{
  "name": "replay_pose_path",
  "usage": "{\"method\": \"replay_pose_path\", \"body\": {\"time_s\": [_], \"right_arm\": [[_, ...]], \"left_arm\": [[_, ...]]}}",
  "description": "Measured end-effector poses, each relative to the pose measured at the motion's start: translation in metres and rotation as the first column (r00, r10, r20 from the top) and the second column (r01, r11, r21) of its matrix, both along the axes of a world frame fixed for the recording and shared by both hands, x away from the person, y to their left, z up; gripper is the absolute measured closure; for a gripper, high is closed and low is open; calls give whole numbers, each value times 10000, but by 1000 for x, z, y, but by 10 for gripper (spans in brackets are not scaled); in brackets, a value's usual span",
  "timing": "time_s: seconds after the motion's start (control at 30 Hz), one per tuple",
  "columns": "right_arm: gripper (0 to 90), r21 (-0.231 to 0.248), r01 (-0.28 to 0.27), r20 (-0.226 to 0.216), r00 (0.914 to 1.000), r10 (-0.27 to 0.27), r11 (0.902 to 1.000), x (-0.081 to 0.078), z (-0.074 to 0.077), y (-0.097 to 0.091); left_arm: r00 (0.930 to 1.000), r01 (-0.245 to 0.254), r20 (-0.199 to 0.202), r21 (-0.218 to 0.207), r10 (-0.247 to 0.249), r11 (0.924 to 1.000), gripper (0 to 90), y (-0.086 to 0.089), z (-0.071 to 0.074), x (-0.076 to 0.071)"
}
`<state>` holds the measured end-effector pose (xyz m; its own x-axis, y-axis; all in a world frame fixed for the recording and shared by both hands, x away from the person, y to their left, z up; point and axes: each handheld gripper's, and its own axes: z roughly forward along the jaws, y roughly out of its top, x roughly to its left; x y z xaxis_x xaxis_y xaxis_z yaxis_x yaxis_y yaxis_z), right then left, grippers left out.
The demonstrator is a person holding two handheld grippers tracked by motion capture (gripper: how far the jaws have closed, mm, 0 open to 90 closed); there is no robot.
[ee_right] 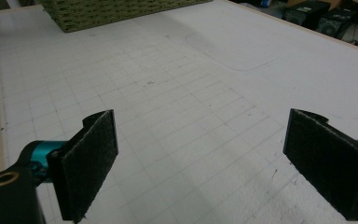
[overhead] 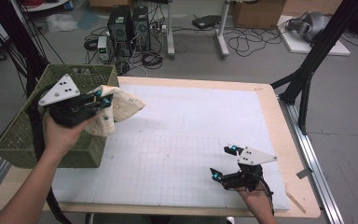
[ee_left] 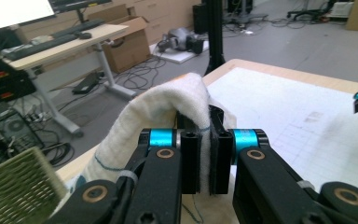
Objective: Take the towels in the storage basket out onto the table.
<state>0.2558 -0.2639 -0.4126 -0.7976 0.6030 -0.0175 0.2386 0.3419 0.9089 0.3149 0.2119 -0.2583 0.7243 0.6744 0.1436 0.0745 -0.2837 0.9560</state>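
Observation:
A cream towel (overhead: 116, 108) with a thin blue stitch line hangs from my left gripper (overhead: 103, 99), which is shut on a fold of it above the right rim of the green woven basket (overhead: 23, 135). In the left gripper view the cloth (ee_left: 158, 112) is pinched between the two black pads (ee_left: 190, 163) and drapes away to the left. My right gripper (overhead: 223, 162) rests low near the front right of the white gridded mat (overhead: 191, 121), open, with nothing between its pads (ee_right: 91, 161).
The basket's corner (ee_left: 14, 191) sits just under the towel at the table's left edge. Black frame posts (overhead: 307, 70) stand off the right side. Computers, cables and boxes lie on the floor beyond the table's far edge.

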Motion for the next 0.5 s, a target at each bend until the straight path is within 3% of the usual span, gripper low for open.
{"method": "replay_pose_path", "body": {"time_s": [0.5], "right_arm": [[92, 59, -3, 37, 10000, 3, 10000, 1, 1, -1]], "left_arm": [[9935, 1122, -201, -77, -1124, 9937, 856, -52, -11, 2]]}}
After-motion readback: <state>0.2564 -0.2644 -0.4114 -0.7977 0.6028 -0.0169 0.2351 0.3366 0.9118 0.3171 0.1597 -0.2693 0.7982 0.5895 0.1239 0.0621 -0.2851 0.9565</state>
